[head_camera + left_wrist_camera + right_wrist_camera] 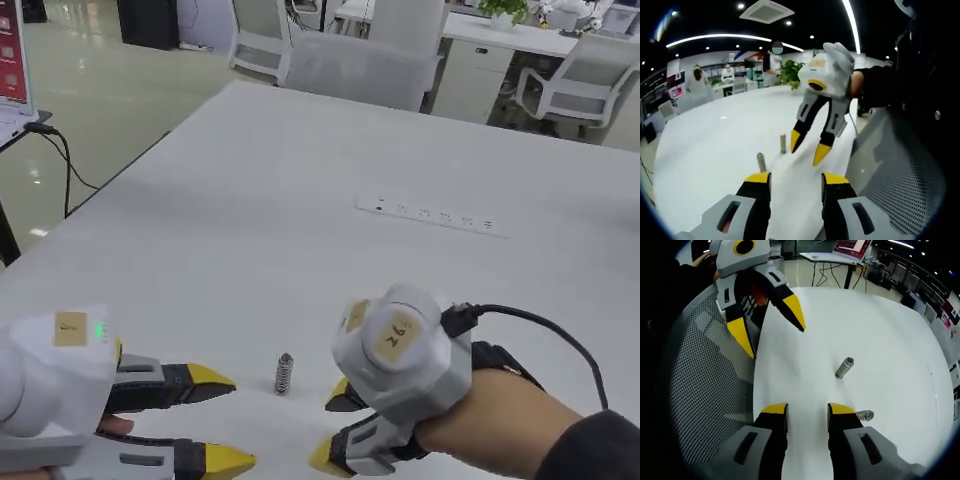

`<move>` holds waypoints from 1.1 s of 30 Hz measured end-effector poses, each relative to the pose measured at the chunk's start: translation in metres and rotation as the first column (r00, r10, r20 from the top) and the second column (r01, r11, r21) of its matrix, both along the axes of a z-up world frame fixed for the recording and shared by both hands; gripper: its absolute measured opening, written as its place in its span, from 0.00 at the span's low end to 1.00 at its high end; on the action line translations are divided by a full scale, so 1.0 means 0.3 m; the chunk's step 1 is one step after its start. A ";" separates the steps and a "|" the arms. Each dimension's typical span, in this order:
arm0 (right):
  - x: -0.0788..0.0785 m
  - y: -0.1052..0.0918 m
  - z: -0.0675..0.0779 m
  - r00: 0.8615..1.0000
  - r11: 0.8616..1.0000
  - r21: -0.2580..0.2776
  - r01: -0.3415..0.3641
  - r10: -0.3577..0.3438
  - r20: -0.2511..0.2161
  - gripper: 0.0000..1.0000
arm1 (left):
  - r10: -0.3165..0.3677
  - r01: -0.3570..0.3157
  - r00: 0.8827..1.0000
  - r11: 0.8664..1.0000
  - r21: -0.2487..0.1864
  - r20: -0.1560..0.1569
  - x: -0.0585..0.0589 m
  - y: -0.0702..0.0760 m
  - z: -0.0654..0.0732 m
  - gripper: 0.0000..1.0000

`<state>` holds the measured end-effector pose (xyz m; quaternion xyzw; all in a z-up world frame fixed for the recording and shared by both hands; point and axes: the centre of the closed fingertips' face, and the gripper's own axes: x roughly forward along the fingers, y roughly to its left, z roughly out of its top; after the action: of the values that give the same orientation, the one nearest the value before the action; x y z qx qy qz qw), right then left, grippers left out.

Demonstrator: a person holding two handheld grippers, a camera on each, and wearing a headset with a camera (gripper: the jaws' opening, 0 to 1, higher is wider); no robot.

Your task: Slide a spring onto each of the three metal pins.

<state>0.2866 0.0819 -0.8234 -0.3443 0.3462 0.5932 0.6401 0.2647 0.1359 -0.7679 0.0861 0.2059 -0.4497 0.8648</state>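
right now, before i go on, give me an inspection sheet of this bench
surface: plain white tabletop, flat, with a white power strip set in it
job's things: one small grey coiled metal spring stands upright; a second coiled spring stands apart from it, near the right claw's jaw; whether pins sit inside cannot be told
clutter: nothing seen
grippers: left claw open and empty; right claw open and empty; their yellow tips face each other
cables: thick black cable runs from the right claw; thin black cord hangs off to the left, off the table
surroundings: pale office chairs behind the table
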 end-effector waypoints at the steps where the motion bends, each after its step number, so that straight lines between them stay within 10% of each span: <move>1: 0.000 -0.004 -0.001 1.000 1.000 0.005 0.010 -0.010 0.003 0.29 | 0.000 0.000 1.000 1.000 0.000 0.000 0.000 0.000 0.000 0.34; 11: -0.032 -0.018 -0.004 0.991 0.981 0.151 0.125 -0.132 0.034 0.29 | -0.013 0.013 1.000 1.000 0.003 -0.007 -0.007 -0.009 -0.003 0.34; 33: 0.004 -0.123 0.013 0.969 0.951 0.199 0.238 -0.246 0.017 0.29 | -0.029 0.029 1.000 1.000 0.009 -0.005 -0.015 -0.012 -0.006 0.34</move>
<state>0.2879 0.0448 -0.8195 -0.2469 0.3128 0.5341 0.7456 0.2602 0.1322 -0.7696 0.0918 0.2090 -0.4614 0.8573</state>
